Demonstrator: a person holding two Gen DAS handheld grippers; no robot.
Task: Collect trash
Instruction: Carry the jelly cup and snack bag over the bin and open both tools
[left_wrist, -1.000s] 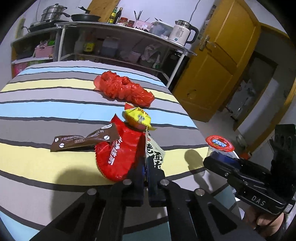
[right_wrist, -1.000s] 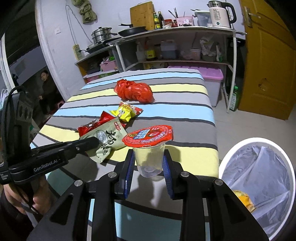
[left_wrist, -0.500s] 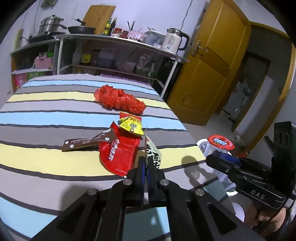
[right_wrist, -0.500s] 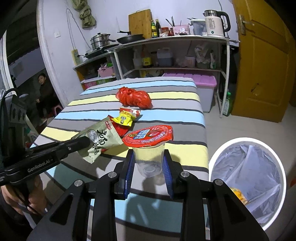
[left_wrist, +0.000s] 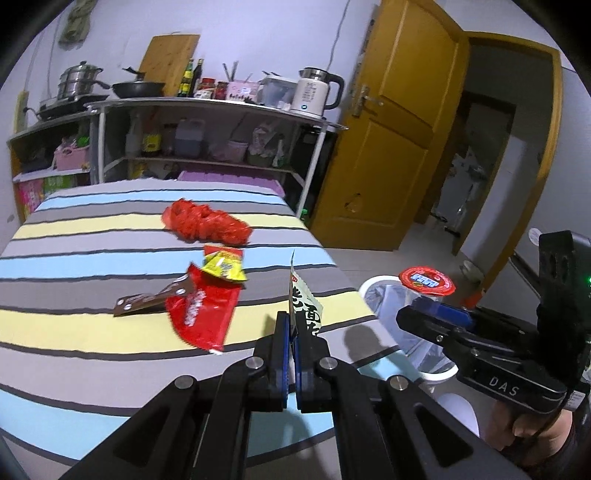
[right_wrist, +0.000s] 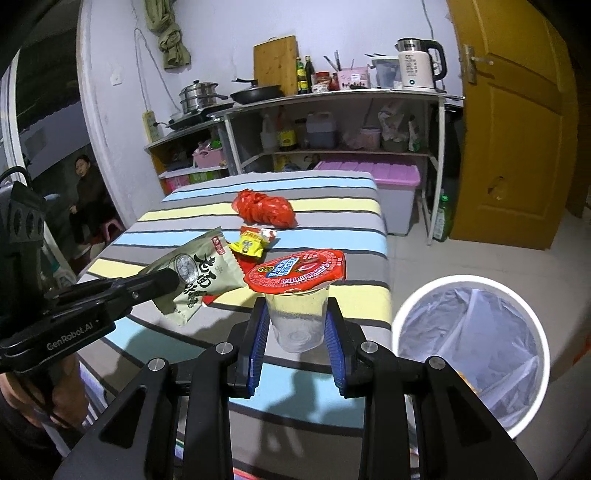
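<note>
The right claw (right_wrist: 295, 332) holds a clear plastic cup with a red foil lid (right_wrist: 297, 295) by its sides. The left claw (left_wrist: 293, 332) is pressed shut on the edge of a pale green snack packet with black characters (left_wrist: 304, 306). Both items hang above the near edge of the striped bench (right_wrist: 332, 221), beside the white round bin with a clear liner (right_wrist: 469, 350). To do this step well, I think each hand should come fully over the bin before its claw releases, the light packet low so it does not drift.

Only the left view shows the brown wrapper (left_wrist: 151, 299) and the whole red packet (left_wrist: 201, 314), lying farther from the bin. Only the right view shows inside the bin.
</note>
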